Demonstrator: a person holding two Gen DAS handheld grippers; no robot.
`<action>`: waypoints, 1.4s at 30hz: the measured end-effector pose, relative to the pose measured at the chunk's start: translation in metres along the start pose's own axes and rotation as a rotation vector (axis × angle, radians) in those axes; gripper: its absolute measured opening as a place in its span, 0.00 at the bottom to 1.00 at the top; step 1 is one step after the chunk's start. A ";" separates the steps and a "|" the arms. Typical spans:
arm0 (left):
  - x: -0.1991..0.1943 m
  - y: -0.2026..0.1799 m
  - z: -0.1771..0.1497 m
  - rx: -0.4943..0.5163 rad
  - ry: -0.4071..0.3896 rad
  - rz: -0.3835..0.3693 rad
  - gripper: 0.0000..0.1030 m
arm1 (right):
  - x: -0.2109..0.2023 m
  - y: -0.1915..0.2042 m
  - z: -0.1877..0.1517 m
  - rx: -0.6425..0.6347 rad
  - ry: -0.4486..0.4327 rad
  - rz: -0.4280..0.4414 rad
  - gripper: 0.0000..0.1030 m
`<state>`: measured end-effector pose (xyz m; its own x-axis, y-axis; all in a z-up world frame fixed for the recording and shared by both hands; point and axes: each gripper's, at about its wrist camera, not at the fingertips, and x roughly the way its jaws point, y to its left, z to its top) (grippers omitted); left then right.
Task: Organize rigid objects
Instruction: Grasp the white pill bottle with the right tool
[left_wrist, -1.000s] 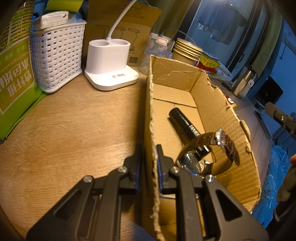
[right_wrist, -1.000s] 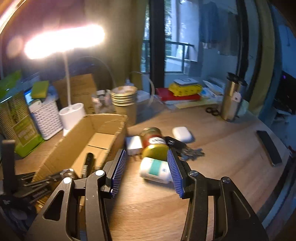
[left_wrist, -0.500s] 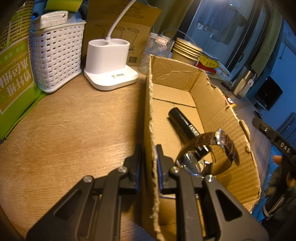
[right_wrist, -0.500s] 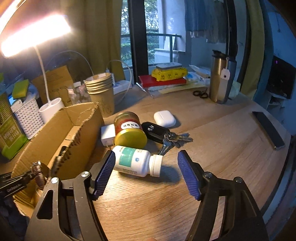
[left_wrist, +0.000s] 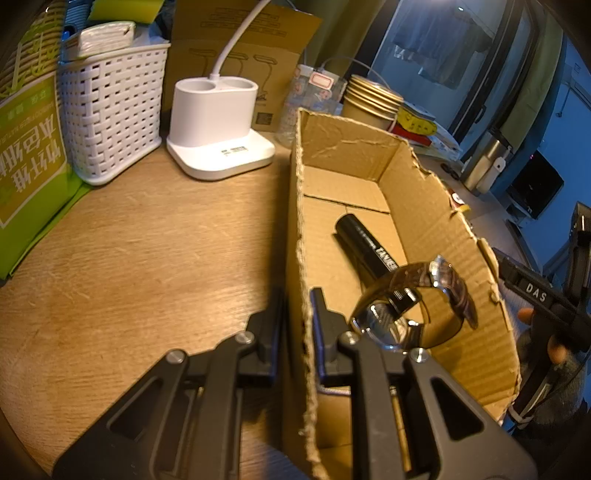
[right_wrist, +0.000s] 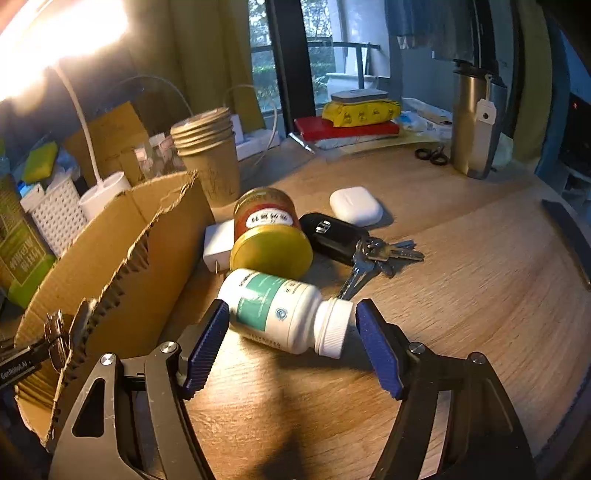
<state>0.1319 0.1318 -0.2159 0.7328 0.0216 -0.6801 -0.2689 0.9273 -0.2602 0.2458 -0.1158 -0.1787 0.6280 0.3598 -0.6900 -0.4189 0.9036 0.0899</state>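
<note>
**Two grippers, one box: the left pins the wall while the right straddles the bottle**

Two jobs are split between the hands. At the lower centre of the left wrist view, the left gripper (left_wrist: 297, 325) is pressed together on the near side wall of the cardboard box (left_wrist: 424, 206), one finger outside and one inside, most likely to keep the light box from sliding when things are dropped in. Inside it lie a black marker (left_wrist: 364, 245) along the floor and a wristwatch (left_wrist: 413, 299) propped on its strap near the lower right of that frame.

In the right wrist view the right gripper (right_wrist: 291, 345) is spread wide around a white pill bottle (right_wrist: 284, 310) lying on its side at lower centre. The blue pads (right_wrist: 207, 339) flank its base and its cap, near both ends, but I cannot tell whether either touches. Gripping end to end looks like the plan, since the bottle would otherwise roll.

Room is tight behind the bottle: a yellow-lidded jar (right_wrist: 271, 236) lies touching or just beside it, with a car key and keys (right_wrist: 354, 243) to the right and a white earbud case (right_wrist: 354, 205) beyond. The box's torn edge (right_wrist: 122, 258) rises at the left of frame, so the bottle will probably need lifting over that ragged rim. The wooden table (right_wrist: 480, 295) at right is open.
</note>
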 end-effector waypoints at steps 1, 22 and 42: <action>0.000 0.000 0.000 0.000 0.000 0.000 0.15 | 0.000 0.001 -0.001 -0.005 0.009 0.001 0.72; 0.000 0.000 0.000 0.000 0.000 0.000 0.15 | 0.027 0.039 0.002 -0.194 0.103 -0.004 0.77; 0.000 -0.001 0.000 -0.001 0.000 0.000 0.15 | -0.008 0.045 -0.003 -0.173 -0.011 0.005 0.42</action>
<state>0.1319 0.1311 -0.2160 0.7325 0.0218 -0.6804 -0.2696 0.9271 -0.2605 0.2203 -0.0788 -0.1711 0.6320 0.3678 -0.6822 -0.5284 0.8484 -0.0321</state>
